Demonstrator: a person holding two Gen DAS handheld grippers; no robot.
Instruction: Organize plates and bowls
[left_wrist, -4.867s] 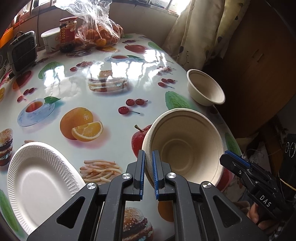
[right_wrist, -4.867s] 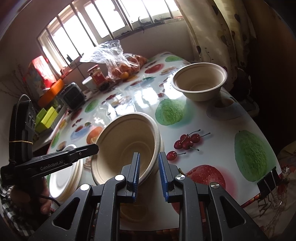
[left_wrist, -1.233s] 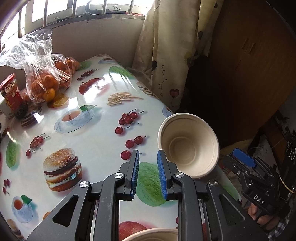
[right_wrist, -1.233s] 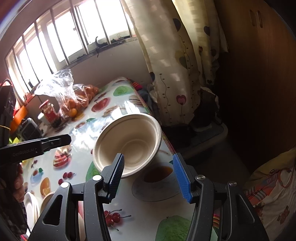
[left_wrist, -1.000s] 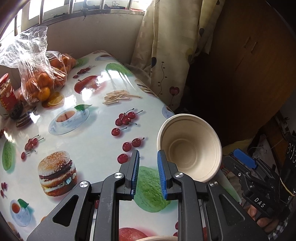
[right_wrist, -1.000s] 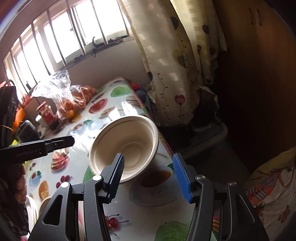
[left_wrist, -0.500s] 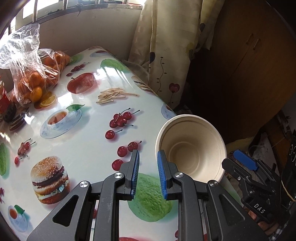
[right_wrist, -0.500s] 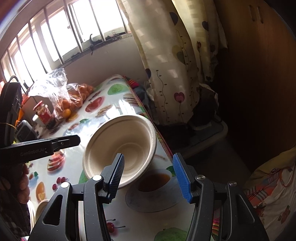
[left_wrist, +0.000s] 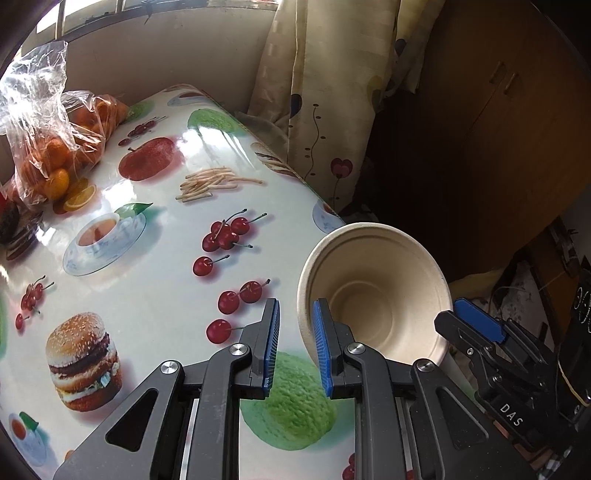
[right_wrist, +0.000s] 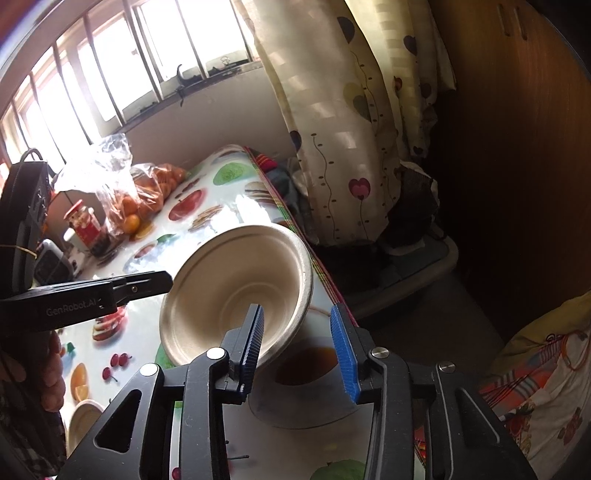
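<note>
bowl (right_wrist: 236, 288) empty, rim between closing right hand-held gripper (right_wrist: 297, 347) pads, not yet pinched

This is a lived-in home, likely a dining corner. The table (left_wrist: 155, 295) wears a glossy oilcloth printed with cherries, burgers and teacups, and a plastic bag of oranges (left_wrist: 51, 155) and a red-lidded jar (right_wrist: 85, 225) sit at its far end. A heart-patterned curtain (right_wrist: 343, 122) hangs beside a barred window (right_wrist: 110, 74), with a wooden cupboard (left_wrist: 509, 122) alongside.
</note>
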